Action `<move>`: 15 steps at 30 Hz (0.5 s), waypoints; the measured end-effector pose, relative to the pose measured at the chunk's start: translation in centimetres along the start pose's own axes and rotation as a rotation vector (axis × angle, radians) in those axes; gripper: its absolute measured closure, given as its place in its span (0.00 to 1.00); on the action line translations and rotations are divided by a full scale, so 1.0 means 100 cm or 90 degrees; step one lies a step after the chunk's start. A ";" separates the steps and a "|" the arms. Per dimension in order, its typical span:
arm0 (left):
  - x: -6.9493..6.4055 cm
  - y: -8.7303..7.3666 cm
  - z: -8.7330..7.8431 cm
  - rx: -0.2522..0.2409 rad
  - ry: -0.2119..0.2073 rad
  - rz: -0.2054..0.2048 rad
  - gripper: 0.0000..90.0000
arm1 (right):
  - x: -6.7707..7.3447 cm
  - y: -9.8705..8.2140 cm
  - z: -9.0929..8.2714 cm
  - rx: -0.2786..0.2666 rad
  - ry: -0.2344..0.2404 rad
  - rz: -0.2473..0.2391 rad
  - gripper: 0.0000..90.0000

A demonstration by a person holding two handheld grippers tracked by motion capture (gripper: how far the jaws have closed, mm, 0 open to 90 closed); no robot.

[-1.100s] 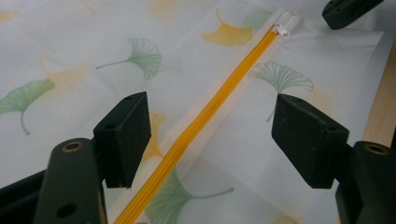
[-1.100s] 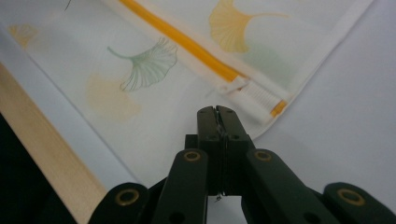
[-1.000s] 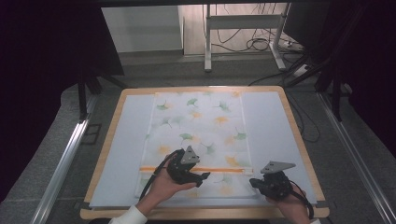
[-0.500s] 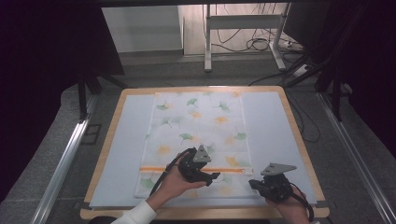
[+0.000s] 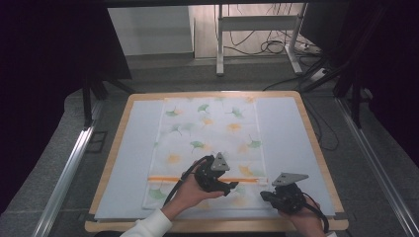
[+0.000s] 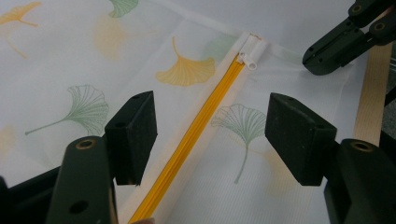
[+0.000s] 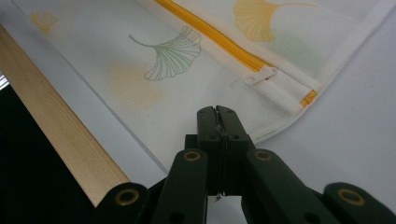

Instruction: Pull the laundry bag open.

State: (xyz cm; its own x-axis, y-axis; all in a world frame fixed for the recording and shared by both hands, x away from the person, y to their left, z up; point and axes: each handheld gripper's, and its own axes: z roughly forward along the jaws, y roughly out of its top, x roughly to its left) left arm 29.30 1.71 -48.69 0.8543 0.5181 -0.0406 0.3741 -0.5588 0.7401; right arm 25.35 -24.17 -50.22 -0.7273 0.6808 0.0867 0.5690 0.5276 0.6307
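A white mesh bag (image 5: 207, 133) printed with ginkgo leaves lies flat on the pale mat (image 5: 281, 128). An orange zipper (image 5: 168, 178) runs across its near end, with the white pull (image 6: 250, 53) at the right end. My left gripper (image 5: 231, 186) hovers over the zipper (image 6: 219, 88), open; its jaws have just been closing a little and straddle the zipper line without touching it. My right gripper (image 5: 266, 196) is shut, its tips (image 7: 217, 112) on the bag's near right corner, close to the pull (image 7: 261, 74). Whether cloth is pinched between them I cannot tell.
The mat covers a wooden table whose rim (image 5: 318, 148) frames it. Bare mat lies left and right of the bag. Behind the table are a metal stand (image 5: 220, 44) and floor cables (image 5: 276, 47). Metal rails (image 5: 69, 168) run along both sides.
My left hand has slid to the right along the zipper, nearer the right gripper. The right hand has kept still.
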 end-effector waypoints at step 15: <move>-0.010 0.021 0.037 0.011 -0.032 0.020 0.42 | 0.004 0.000 0.005 0.017 0.006 -0.013 0.98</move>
State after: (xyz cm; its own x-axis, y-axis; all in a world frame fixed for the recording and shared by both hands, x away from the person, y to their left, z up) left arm 30.55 -2.43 -49.55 0.8826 0.4674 -0.0511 0.3525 -0.5859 0.7297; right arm 25.22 -23.70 -50.57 -0.7428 0.6646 0.0809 0.5636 0.5554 0.6115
